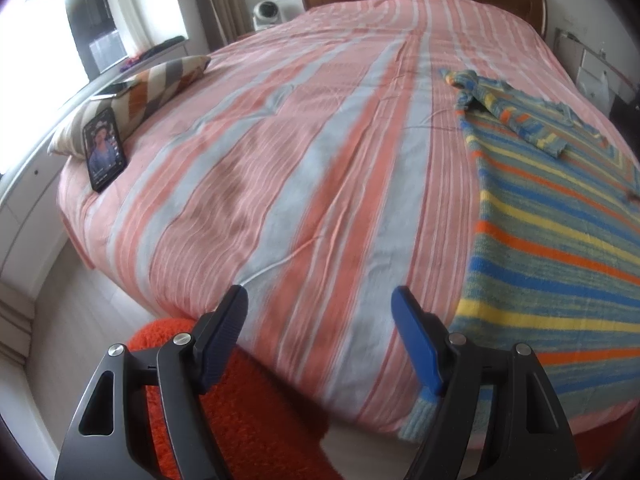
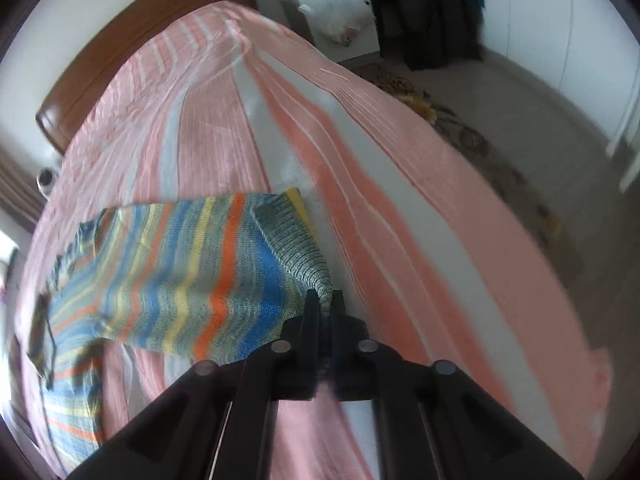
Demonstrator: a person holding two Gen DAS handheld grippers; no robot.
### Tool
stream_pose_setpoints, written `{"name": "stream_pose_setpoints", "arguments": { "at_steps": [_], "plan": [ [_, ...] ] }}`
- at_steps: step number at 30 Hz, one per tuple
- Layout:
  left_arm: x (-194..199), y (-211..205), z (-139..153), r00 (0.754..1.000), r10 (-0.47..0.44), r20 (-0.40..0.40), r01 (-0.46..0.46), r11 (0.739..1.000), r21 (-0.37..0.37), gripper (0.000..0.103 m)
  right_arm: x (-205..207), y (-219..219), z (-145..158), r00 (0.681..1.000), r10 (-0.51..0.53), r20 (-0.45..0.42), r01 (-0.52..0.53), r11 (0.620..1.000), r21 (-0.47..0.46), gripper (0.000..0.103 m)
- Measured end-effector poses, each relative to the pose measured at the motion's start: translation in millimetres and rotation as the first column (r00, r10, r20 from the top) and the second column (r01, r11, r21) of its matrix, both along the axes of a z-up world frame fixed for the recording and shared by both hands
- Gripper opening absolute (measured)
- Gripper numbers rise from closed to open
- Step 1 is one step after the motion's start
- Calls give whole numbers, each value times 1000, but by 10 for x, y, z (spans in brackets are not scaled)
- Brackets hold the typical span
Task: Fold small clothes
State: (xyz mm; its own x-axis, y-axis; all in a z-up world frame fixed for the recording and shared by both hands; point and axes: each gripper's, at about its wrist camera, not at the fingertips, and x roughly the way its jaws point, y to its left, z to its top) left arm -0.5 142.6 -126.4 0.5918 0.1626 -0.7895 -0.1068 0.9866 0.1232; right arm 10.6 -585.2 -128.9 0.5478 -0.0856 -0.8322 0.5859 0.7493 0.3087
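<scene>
1. Left wrist view: a bed (image 1: 304,152) covered in pink and grey stripes is shown, with a phone (image 1: 104,148) propped against a pillow (image 1: 136,96); no writing can be read.
2. The striped sweater (image 1: 560,216) is spread at the bed's right side.
3. The left gripper (image 1: 320,308) is held wide apart, empty.
4. The right gripper (image 2: 325,300) is clamped on the sweater's ribbed edge.

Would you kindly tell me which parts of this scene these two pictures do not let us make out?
- Striped sweater: the left wrist view's right edge cuts off its right side.
- Sweater hem inside the right gripper: the shut fingers hide how much cloth is pinched.
- Sweater's far end: motion-blurred in the right wrist view.
- Phone against the pillow: its screen is too small to read.
</scene>
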Motion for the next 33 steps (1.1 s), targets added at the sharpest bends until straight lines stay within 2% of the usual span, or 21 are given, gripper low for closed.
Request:
{"name": "stream_pose_setpoints", "arguments": {
  "at_steps": [3, 4, 6, 8, 10, 11, 13, 14, 15, 16, 18, 19, 20, 22, 24, 26, 28, 29, 32, 33],
  "plan": [
    [3, -4, -3, 1000, 1, -1, -1, 1000, 1, 76, 22, -23, 50, 999, 35, 24, -36, 999, 30, 5],
    [6, -7, -5, 1000, 0, -2, 0, 1000, 1, 76, 12, -70, 78, 999, 29, 22, -30, 999, 31, 9],
    [13, -17, -11, 1000, -1, -7, 1, 1000, 8, 76, -64, -157, 218, 999, -37, 34, 38, 999, -24, 17],
    [18, -39, -16, 1000, -5, -10, 5, 1000, 19, 76, -133, -205, 378, 995, -58, 84, 63, 997, -51, 17],
    [20, -70, -22, 1000, -8, -13, 9, 999, 34, 76, -48, -157, 492, 987, 8, 163, -6, 1000, -14, 17],
    [20, -84, -17, 1000, -10, -16, 11, 999, 44, 76, 43, -116, 492, 977, 53, 205, -64, 997, 43, 19],
    [7, -107, 31, 1000, -18, -22, 20, 998, 59, 76, 191, -42, 364, 975, 89, 204, -115, 986, 122, 40],
    [-12, -130, 116, 999, -33, -21, 34, 997, 65, 76, 221, -15, 263, 981, 91, 172, -116, 984, 138, 43],
    [-24, -151, 207, 999, -49, -14, 50, 997, 67, 76, 244, -5, 150, 988, 90, 128, -109, 984, 144, 43],
    [-39, -192, 364, 997, -82, 10, 81, 994, 68, 76, 222, -5, 38, 994, 80, 78, -91, 986, 137, 34],
    [-27, -332, 720, 983, -168, 77, 162, 983, 82, 80, 57, -40, -35, 997, 24, 73, -32, 993, 111, 16],
    [15, -449, 911, 967, -226, 113, 216, 972, 98, 83, -28, -38, 7, 997, 0, 72, -6, 997, 82, 17],
    [73, -582, 1064, 948, -286, 139, 271, 956, 114, 91, -138, 3, 95, 997, -14, 75, 11, 999, 35, 18],
    [251, -966, 1291, 882, -444, 160, 420, 893, 160, 96, -271, 135, 236, 994, 24, 103, -23, 1000, -7, 27],
    [521, -1419, 1321, 804, -581, 127, 554, 809, 195, 96, -419, 364, 376, 987, 82, 140, -79, 996, -26, 35],
    [842, -1781, 1177, 755, -652, 69, 637, 754, 157, 96, -573, 618, 446, 977, 136, 167, -130, 990, -47, 41],
    [1184, -2104, 892, 729, -684, -26, 682, 723, 109, 95, -674, 878, 438, 967, 182, 180, -173, 983, -67, 42],
    [1313, -2222, 745, 724, -687, -61, 689, 716, 107, 92, -764, 1023, 414, 961, 205, 185, -194, 978, -71, 42],
    [1665, -2475, 249, 712, -684, -159, 702, 696, 148, 90, -951, 1329, 305, 950, 248, 189, -236, 968, -84, 42],
    [1727, -2506, 129, 713, -676, -185, 701, 697, 151, 88, -1002, 1418, 278, 947, 259, 190, -244, 965, -99, 42]
  ]
}}
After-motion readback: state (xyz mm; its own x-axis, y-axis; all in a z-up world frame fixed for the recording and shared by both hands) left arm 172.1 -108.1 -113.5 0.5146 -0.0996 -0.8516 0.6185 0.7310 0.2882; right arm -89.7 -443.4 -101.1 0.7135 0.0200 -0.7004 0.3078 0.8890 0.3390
